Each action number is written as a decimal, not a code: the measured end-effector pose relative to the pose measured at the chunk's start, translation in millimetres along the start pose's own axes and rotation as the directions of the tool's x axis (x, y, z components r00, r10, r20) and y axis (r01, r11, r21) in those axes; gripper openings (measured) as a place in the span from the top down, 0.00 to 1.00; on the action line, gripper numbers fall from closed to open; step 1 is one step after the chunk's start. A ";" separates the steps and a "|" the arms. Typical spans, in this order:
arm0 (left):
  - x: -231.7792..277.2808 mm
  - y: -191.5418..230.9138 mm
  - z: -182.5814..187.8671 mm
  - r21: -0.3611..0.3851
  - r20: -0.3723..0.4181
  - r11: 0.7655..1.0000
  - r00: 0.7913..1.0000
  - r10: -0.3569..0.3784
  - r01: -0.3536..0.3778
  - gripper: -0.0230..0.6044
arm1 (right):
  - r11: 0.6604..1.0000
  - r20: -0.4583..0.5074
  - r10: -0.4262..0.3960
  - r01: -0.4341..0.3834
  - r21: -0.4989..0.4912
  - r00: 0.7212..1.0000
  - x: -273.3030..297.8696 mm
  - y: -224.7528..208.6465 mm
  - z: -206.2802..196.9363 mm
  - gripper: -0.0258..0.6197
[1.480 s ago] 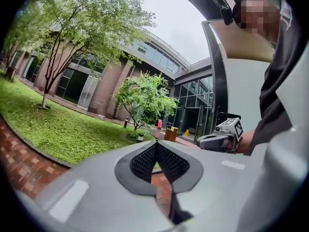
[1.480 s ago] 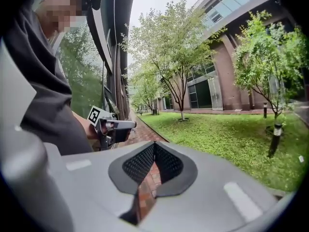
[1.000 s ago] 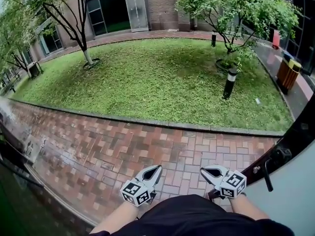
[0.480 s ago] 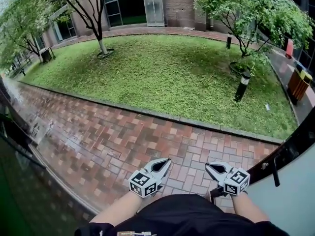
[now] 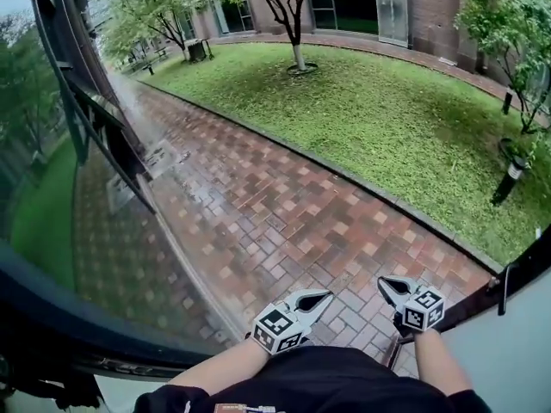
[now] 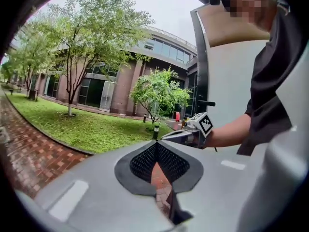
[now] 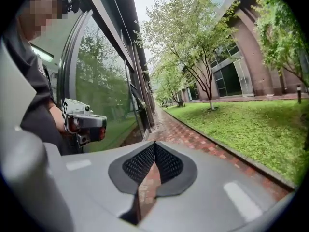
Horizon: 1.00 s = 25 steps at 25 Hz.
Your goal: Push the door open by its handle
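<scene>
The open door is a white panel with a black edge at the lower right of the head view. Its dark handle sticks up from that edge. My right gripper is shut and holds nothing, just left of the door's edge and apart from the handle. My left gripper is shut and empty too, over the wet brick path. In the left gripper view, my left gripper points past the right gripper toward the door and its handle. My right gripper points along the path.
A dark-framed glass wall runs down the left side and reflects greenery. A lawn with trees and bollards lies beyond the path. A brick building stands at the back. The person's dark shirt fills the bottom.
The head view has swung left, so the glass wall now fills the left side. Both grippers shifted right in the picture and still point outward, shut. The door edge stays at the lower right.
</scene>
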<state>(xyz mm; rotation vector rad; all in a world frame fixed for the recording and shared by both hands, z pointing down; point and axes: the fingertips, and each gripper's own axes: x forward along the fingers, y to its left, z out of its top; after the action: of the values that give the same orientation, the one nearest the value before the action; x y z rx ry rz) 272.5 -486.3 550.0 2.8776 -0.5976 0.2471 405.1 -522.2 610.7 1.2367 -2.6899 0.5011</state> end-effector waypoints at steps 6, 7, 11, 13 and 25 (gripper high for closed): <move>-79.0 -50.3 9.4 0.063 0.023 0.996 0.998 0.054 -0.056 0.96 | 0.999 0.002 0.044 -0.044 -0.025 0.999 -13.9 69.4 -10.3 0.96; -88.8 -62.3 12.7 0.089 0.028 0.995 0.999 0.039 -0.041 0.96 | 0.998 0.013 0.045 -0.044 -0.039 0.999 -16.1 81.6 -6.4 0.96; -148.7 -98.5 20.3 0.153 0.059 0.988 0.997 -0.042 0.033 0.96 | 0.995 0.052 0.017 -0.012 -0.096 0.999 -19.1 148.2 7.7 0.96; -191.6 -115.6 12.8 0.154 0.076 0.986 0.994 -0.077 0.065 0.96 | 0.995 0.078 -0.011 0.018 -0.099 0.997 -26.4 192.8 6.5 0.96; -403.6 -168.8 -30.3 0.034 0.121 0.983 0.976 -0.183 0.180 0.96 | 0.978 0.156 -0.168 0.184 -0.094 0.973 -119.8 456.0 3.5 0.96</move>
<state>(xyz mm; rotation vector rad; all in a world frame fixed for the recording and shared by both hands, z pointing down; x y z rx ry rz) -27.6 -176.1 472.5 2.9615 -0.3488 0.0484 137.9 -161.5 466.5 1.5179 -2.6472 0.2462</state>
